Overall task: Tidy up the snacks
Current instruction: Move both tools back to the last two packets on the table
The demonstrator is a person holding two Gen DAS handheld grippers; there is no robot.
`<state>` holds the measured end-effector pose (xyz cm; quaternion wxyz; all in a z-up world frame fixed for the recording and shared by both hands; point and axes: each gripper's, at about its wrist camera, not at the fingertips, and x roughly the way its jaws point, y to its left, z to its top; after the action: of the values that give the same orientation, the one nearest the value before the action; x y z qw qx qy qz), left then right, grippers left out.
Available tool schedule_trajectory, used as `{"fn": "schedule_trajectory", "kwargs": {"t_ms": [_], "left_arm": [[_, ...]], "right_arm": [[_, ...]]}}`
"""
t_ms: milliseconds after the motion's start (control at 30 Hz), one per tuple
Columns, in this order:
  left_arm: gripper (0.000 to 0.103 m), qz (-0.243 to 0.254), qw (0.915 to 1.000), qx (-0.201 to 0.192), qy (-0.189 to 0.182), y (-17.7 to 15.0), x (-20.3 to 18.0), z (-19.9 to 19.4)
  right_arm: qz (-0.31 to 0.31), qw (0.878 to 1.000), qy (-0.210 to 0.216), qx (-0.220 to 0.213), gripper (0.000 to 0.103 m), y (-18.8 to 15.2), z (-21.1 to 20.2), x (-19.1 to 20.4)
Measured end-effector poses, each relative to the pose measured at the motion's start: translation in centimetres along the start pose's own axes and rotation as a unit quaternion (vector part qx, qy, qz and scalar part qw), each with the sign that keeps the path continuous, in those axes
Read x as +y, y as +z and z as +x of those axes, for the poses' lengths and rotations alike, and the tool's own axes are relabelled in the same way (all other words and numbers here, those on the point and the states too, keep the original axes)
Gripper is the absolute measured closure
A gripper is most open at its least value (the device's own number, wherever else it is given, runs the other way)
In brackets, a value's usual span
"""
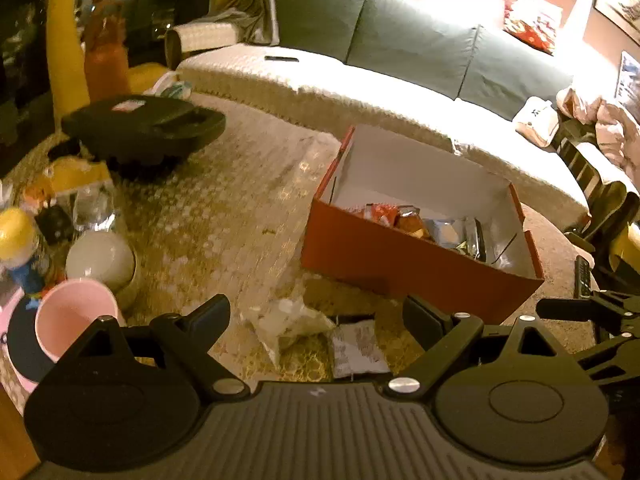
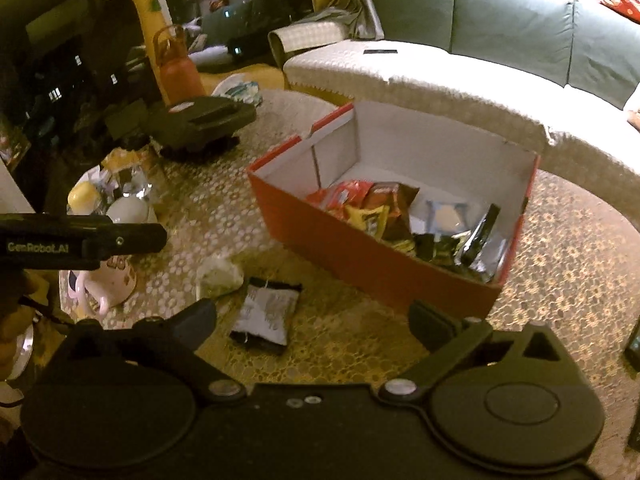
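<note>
A red box (image 1: 400, 268) (image 2: 360, 260) with a white inside stands open on the lace-covered table and holds several snack packets (image 1: 408, 220) (image 2: 400, 216). In front of the box two packets lie on the cloth. One is a pale crumpled bag (image 1: 288, 324) (image 2: 220, 276). The other is a black-and-white sachet (image 1: 358, 348) (image 2: 268, 316). My left gripper (image 1: 314, 312) hangs open just above these two, holding nothing. My right gripper (image 2: 314, 316) is also open and empty, with the sachet near its left finger and the box corner by its right finger.
A pink mug (image 1: 72, 320), a white bowl (image 1: 100, 256), a yellow-capped toy and a water bottle crowd the table's left edge. A black round device (image 1: 144, 124) and an orange flask (image 1: 106, 64) stand behind them. A sofa (image 1: 400, 40) runs along the back, and a remote (image 1: 582, 276) lies at the right.
</note>
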<state>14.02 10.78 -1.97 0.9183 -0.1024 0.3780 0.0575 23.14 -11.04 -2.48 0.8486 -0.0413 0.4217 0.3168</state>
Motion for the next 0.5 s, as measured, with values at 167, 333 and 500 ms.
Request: {"fn": "schedule_trajectory", "kwargs": {"t_ms": [167,333,500], "left_arm": [[0.009,-0.017,0.9997,0.003,0.014,-1.3,1.1,0.5],[0.009,-0.022,0.9993,0.004,0.03,-2.4,1.7,1.2],[0.009,-0.032,0.9987,0.019,0.035,-2.8,2.8,2.4]], "right_arm": [[-0.003,1.0,-0.003,0.015,0.001,-0.4,1.8,1.0],[-0.027,0.999,-0.006,0.04,0.001,-0.7,4.8,2.3],[-0.053,0.996,-0.012,0.065,0.003,-0.7,8.2,3.5]]}}
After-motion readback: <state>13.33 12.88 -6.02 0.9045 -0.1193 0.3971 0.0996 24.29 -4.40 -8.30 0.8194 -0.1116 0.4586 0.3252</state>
